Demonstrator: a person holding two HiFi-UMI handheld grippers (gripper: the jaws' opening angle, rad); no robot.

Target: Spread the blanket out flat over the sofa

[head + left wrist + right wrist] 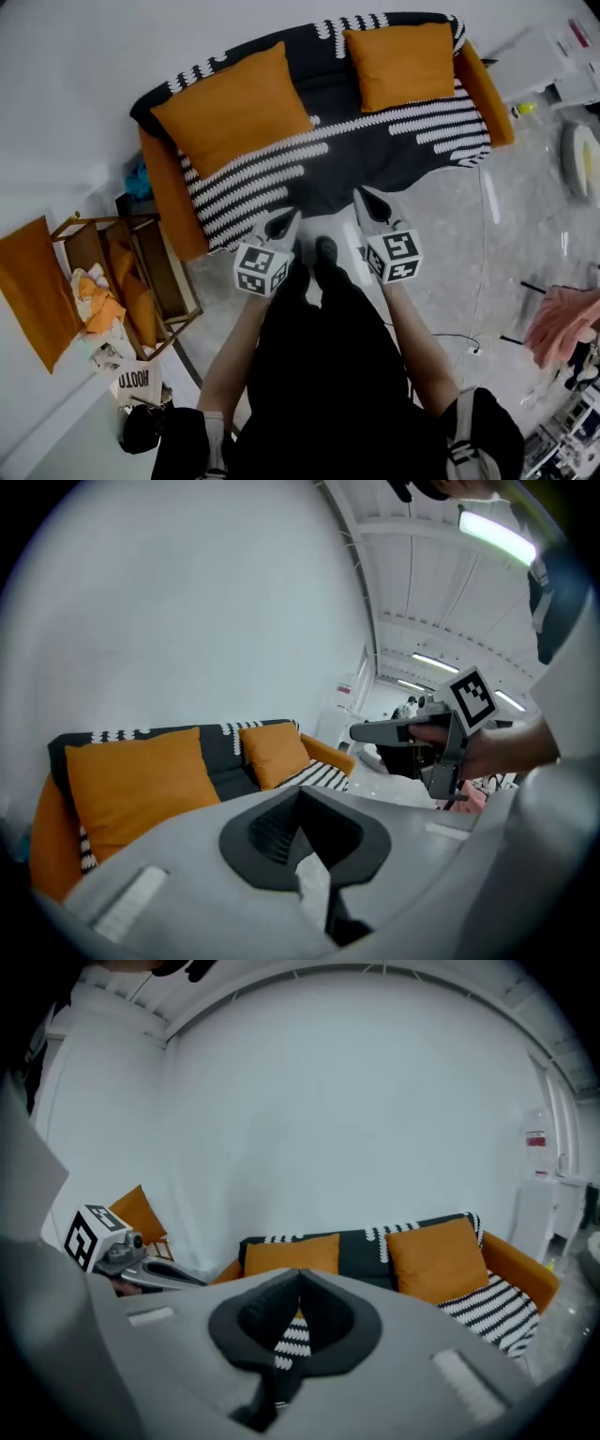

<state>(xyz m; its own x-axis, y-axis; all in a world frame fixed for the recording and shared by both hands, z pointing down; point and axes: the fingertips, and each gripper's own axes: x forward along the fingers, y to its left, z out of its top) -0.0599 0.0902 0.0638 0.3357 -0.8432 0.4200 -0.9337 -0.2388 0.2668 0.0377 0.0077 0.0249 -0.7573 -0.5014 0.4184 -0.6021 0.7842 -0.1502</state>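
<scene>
Left gripper (289,217) and right gripper (364,197) are clenched on nothing and held short of the sofa (167,187), since the blanket (375,150) ahead already lies spread.

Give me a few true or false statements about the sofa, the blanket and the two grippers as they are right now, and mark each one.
1. Two orange cushions rest on the sofa. True.
2. The blanket is plain grey. False: it is black with white stripes.
3. The left gripper and the right gripper are both shut and empty. True.
4. The blanket lies heaped on the floor. False: it covers the sofa's seat and back.
5. In the head view a rack stands right of the sofa. False: the wooden rack stands left of it.
</scene>
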